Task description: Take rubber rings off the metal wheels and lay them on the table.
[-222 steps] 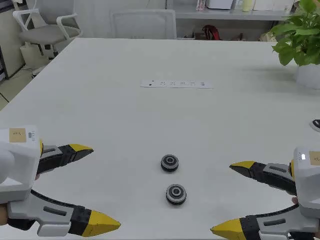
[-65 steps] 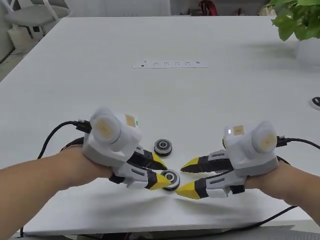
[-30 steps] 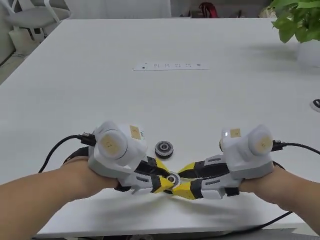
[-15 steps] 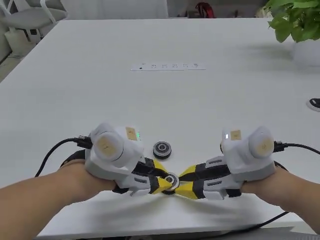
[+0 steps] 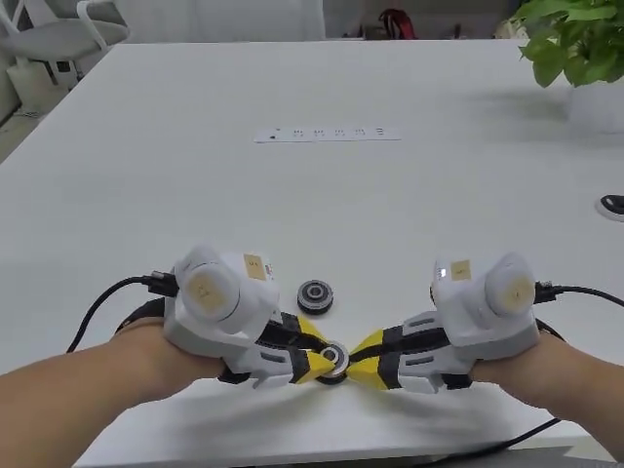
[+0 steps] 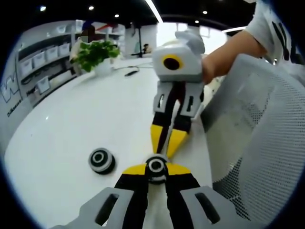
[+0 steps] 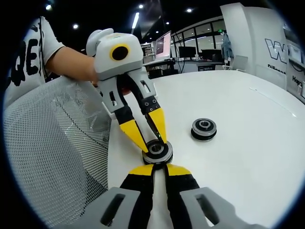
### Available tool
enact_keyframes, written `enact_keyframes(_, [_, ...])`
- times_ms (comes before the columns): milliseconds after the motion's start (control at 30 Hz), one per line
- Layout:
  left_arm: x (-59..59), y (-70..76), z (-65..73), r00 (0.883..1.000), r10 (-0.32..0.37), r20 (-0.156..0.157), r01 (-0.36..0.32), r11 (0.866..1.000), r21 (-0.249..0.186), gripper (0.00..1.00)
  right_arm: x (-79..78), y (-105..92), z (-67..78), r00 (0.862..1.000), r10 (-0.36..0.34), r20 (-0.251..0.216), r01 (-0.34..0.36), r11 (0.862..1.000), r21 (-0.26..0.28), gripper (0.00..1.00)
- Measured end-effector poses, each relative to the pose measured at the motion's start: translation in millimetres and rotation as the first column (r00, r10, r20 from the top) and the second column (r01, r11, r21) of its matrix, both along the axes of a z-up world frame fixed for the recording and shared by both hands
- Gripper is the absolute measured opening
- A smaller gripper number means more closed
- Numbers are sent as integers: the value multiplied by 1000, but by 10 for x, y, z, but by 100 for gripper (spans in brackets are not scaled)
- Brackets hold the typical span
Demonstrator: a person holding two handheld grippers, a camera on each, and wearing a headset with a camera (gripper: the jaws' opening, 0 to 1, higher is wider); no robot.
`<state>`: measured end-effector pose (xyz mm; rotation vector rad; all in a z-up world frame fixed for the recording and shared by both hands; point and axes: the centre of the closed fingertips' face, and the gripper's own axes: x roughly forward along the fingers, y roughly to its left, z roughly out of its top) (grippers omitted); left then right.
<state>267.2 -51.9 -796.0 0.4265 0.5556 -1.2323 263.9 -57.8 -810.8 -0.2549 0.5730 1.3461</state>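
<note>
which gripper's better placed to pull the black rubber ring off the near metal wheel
Right, likely: the left gripper pinches the near metal wheel to steady it, and the right gripper has its tips at the black rubber ring.

Bare to the wrist, the left forearm (image 5: 58, 400) and right forearm (image 5: 590, 385) reach in from the lower corners of the head view. The left hand (image 5: 146, 343) and right hand (image 5: 548, 356) each grip a white housing. The left tongs (image 5: 314, 363) and right tongs (image 5: 359, 363) lie low and point at each other, yellow tips almost meeting. The left jaws pinch a metal wheel (image 5: 333, 357). The right jaws are drawn nearly together at its edge, their grip unclear.
</note>
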Motion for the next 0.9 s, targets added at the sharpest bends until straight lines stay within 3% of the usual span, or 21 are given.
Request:
enact_keyframes(367, [1, 1, -1, 1000, -6, 12, 6, 1000, 8, 13, 38, -38, 13, 999, -37, -29, 37, 999, 11, 0])
enact_keyframes(900, [-3, -9, 1, 1000, -8, 19, 8, 1000, 14, 13, 42, -67, 52, 981, -117, -158, 128, 990, 62, 0])
